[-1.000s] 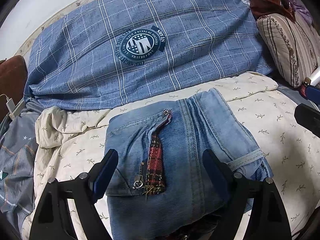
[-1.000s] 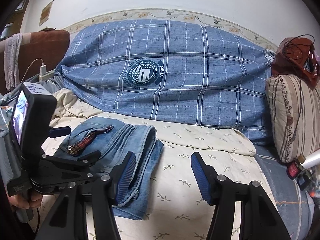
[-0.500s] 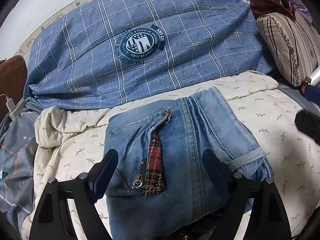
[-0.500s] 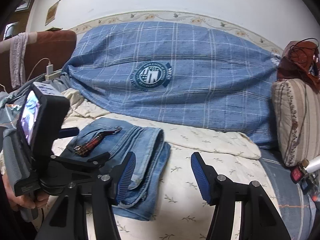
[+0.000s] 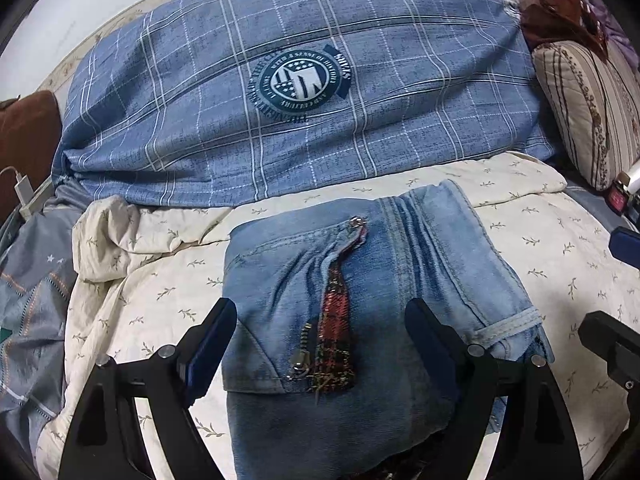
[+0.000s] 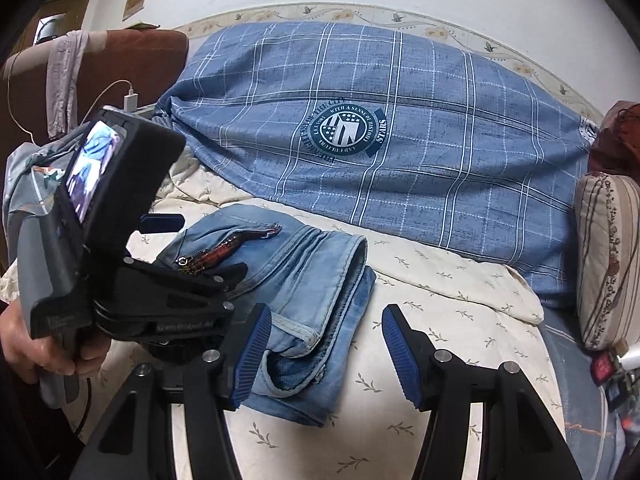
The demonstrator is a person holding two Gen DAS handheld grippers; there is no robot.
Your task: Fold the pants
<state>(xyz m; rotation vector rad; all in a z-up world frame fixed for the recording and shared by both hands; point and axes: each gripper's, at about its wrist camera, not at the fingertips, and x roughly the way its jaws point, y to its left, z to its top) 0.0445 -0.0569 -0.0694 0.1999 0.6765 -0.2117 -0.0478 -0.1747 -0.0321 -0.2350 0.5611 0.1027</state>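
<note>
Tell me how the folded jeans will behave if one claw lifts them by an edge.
The folded jeans are soft denim in loose layers, so they would likely sag and unfold. The stack looks thick, so probably heavyish. On the cream sheet, a push may bunch them rather than slide them.

Both views are evenly lit by soft indoor light, fairly bright, with no harsh glare. A dim shadow falls on the jeans (image 5: 360, 300) between the fingers of the left hand-held gripper (image 5: 320, 340). Fisheye distortion bends the edges, and black vignetting fills the corners. Focus is sharp centrally, softer toward the rim.
</note>
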